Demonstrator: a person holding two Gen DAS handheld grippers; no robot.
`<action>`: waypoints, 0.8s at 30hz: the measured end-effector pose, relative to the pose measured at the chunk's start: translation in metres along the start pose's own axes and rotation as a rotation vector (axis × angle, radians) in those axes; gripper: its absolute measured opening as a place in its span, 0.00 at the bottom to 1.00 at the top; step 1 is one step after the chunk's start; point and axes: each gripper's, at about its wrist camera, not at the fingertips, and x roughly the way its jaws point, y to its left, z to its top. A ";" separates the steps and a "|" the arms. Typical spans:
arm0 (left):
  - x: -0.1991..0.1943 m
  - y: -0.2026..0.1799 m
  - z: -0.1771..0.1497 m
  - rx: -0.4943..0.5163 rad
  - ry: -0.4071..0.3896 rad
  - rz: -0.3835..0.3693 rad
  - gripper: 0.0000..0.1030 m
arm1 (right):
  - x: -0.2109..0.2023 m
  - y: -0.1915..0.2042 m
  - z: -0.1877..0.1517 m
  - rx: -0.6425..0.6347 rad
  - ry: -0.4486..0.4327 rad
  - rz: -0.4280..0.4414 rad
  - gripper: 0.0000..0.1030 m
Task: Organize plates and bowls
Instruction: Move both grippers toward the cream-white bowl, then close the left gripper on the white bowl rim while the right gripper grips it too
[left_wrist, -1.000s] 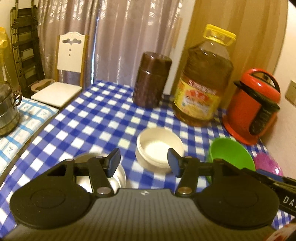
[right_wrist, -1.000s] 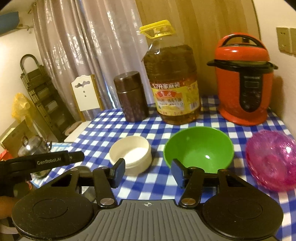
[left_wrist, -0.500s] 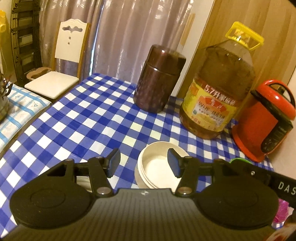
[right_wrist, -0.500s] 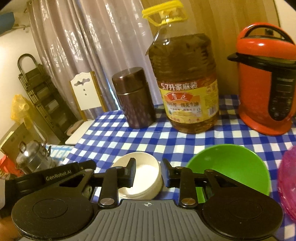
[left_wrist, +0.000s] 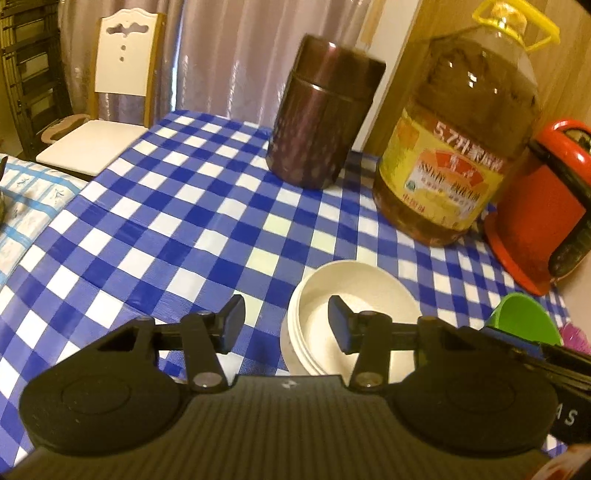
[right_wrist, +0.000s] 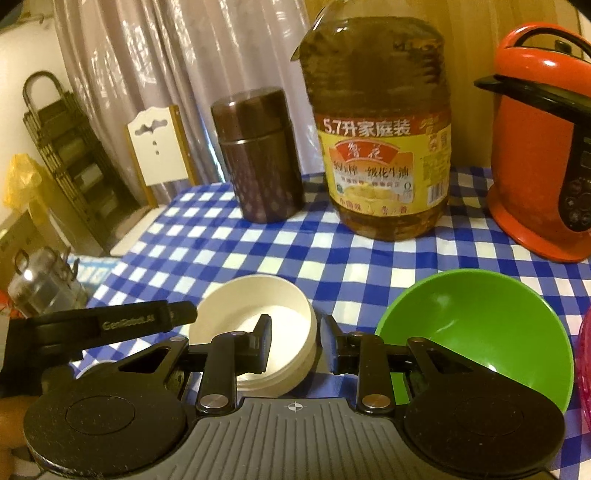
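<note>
You see a table with a blue and white checked cloth (right_wrist: 207, 236). At the back stands a big bottle of oil (right_wrist: 380, 155) with a yellow label (its yellow cap shows only in the left view). Just beside it, on its left, is a brown jar (right_wrist: 258, 155). On its right sits a red cooker (right_wrist: 543, 155). Behind the table you see a white chair (left_wrist: 118, 66) and a shiny curtain (right_wrist: 177, 66).

I count three bowls on my blue-checked tabletop (right_wrist: 207, 236): one cream plastic bowl (right_wrist: 255, 314), one green plastic bowl (right_wrist: 480, 325), one pink translucent bowl (right_wrist: 585, 354) (only its edge shows). Also one brown canister (right_wrist: 258, 155), one oil jug (right_wrist: 380, 140), one red cooker (right_wrist: 543, 147), one white chair (left_wrist: 122, 59).
</note>
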 end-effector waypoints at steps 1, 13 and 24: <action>0.004 0.000 0.000 0.008 0.010 0.002 0.41 | 0.001 0.001 -0.001 -0.007 0.003 -0.003 0.30; 0.023 -0.006 -0.004 0.073 0.076 0.008 0.13 | 0.010 0.007 -0.008 -0.054 0.018 -0.013 0.30; 0.012 0.011 -0.003 0.037 0.101 -0.004 0.08 | 0.023 0.014 -0.011 -0.078 0.064 0.019 0.30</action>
